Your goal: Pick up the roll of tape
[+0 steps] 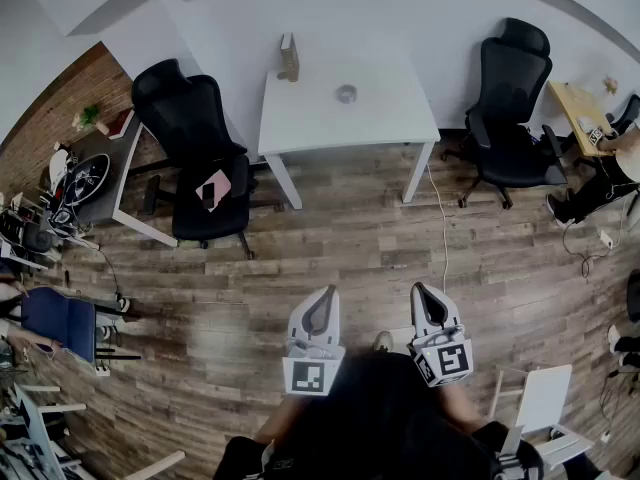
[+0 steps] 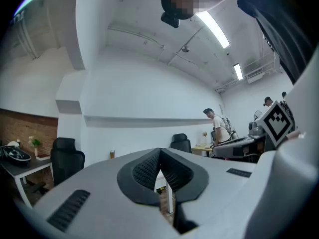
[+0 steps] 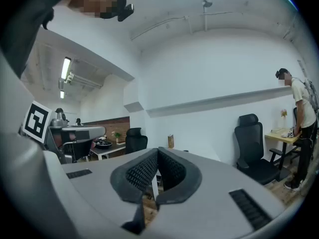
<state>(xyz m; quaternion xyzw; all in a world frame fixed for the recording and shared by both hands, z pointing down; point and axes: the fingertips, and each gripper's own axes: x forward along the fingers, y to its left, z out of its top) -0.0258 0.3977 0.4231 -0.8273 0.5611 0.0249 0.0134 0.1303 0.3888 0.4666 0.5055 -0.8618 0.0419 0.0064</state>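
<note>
The roll of tape (image 1: 347, 93) is a small grey ring lying flat on the white table (image 1: 380, 118) across the room. Both grippers are held level over the wood floor, well short of the table and pointing towards it. My left gripper (image 1: 325, 294) has its jaws together with nothing between them, and its dark ribbed pads meet at the tip (image 2: 159, 152). My right gripper (image 1: 422, 290) is also shut and empty, its pads touching (image 3: 158, 151). The gripper views do not show the tape.
A small wooden box (image 1: 289, 58) stands at the table's back left edge. Black office chairs sit to the table's left (image 1: 200, 148) and right (image 1: 510, 108). A cable (image 1: 441, 218) runs over the floor near the right table leg. A person (image 3: 299, 123) stands by a side desk at the right.
</note>
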